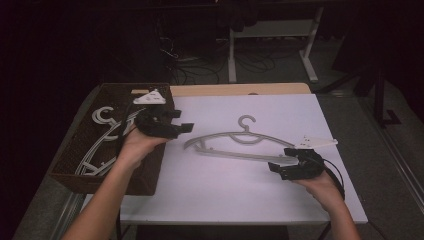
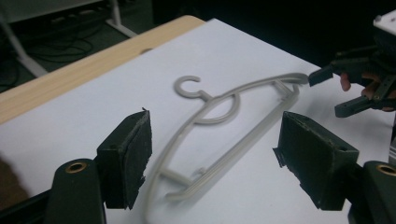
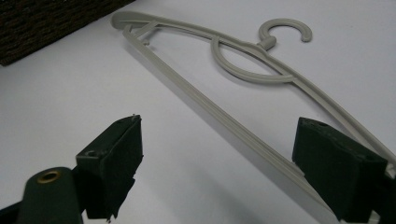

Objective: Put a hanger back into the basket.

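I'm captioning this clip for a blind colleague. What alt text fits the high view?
A grey hanger lies flat on a white table. The right hand-held gripper is at its right end, the left hand-held gripper near its left end, beside a basket holding more hangers.

A dark woven basket (image 1: 70, 150) holding grey hangers (image 1: 102, 137) sits left on the white table (image 1: 225, 190).

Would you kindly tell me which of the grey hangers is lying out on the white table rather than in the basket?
The single hanger lying flat mid-table, hook pointing away from the person; the other hangers are piled inside the dark woven basket at the table's left.
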The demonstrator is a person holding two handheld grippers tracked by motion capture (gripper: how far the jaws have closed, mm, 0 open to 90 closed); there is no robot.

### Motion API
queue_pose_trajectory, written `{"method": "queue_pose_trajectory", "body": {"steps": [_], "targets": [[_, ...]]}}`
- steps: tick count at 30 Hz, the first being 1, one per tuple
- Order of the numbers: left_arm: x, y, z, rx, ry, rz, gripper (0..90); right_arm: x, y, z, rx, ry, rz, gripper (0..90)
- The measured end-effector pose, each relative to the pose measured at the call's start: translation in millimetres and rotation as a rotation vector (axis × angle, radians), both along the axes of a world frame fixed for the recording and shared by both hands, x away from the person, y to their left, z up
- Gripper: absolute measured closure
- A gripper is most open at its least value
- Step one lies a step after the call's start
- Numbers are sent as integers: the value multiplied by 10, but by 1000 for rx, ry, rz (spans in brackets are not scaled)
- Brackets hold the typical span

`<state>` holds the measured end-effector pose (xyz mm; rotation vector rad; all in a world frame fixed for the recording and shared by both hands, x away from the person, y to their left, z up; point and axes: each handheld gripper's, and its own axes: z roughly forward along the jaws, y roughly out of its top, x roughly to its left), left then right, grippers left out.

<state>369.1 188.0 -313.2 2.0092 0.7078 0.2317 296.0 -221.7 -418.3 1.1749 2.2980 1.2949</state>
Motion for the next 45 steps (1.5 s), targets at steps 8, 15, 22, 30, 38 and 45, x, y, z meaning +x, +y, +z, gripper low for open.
{"method": "queue_pose_trajectory", "body": {"steps": [8, 15, 22, 30, 38, 45], "targets": [[193, -414, -317, 53, 16, 7, 417, -20, -15, -19, 11, 7, 2, 159], [448, -587, -649, 120, 51, 35, 708, -35, -22, -18, 8, 7, 1, 166], [634, -683, -988, 195, 118, 37, 899, -20, 18, -35, -3, 16, 13, 166], [644, -698, -1222, 303, 163, 47, 900, -22, -21, -38, 0, 15, 4, 169], [541, -654, -1339, 311, 196, 36, 900, -17, 0, -42, -6, 18, 7, 171], [328, -661, -1306, 353, 209, 8, 900, -20, -18, -40, -5, 16, 4, 172]]}}
